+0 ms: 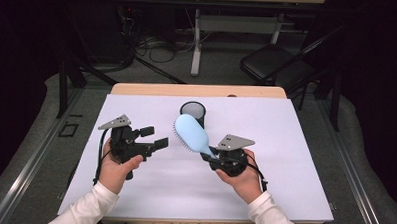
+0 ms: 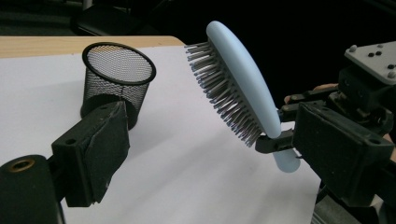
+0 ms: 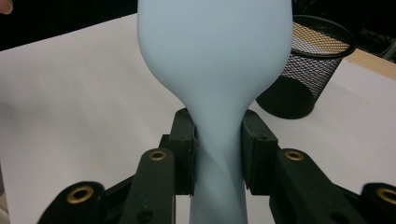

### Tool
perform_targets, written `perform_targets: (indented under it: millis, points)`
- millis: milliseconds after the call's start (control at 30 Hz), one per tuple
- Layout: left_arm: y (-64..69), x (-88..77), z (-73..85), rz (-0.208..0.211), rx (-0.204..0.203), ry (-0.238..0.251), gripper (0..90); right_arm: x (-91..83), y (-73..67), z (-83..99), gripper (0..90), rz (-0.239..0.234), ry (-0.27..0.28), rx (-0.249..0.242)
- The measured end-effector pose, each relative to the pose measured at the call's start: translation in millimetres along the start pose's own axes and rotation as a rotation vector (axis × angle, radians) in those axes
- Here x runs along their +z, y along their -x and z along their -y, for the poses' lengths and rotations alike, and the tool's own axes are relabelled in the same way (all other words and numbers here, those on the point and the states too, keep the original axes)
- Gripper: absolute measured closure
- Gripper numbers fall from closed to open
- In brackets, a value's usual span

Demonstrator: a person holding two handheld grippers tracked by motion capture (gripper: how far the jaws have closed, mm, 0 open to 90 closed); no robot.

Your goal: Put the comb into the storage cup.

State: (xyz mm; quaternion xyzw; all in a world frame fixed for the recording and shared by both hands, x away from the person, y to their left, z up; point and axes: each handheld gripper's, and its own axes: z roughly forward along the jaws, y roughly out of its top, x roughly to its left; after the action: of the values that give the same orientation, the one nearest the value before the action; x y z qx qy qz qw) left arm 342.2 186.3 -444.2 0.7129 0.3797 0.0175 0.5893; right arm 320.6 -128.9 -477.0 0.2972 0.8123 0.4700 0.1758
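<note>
On the white-covered worktop the round black wire-mesh cup stands upright toward the far edge, and the pale blue oval plastic hairbrush hangs in the air just in front of it, long axis slanting up and away toward the cup's mouth, bristles facing the left side. The right gripper has its fingers clamped on the brush's narrow handle, so it's the nearer hand (by a long way). The left gripper hovers beside it, fingers apart and holding nothing.
</note>
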Motion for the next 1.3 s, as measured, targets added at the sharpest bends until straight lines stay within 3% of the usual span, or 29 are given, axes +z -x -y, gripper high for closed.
perform_targets:
  millis: [500,967,1300]
  points:
    - [1.5,6.9,-14.3,0.041,-0.045,0.020,14.0,1.3,-2.6,1.5,69.4,0.016,0.004,-0.017]
    - [5.3,20.8,-21.7,0.032,-0.081,-0.044,15.4,0.9,-2.8,1.2,69.4,0.015,0.007,-0.017]
    - [2.8,30.7,-24.1,0.034,-0.143,-0.080,18.5,0.1,-3.1,1.2,69.4,0.014,0.009,-0.018]
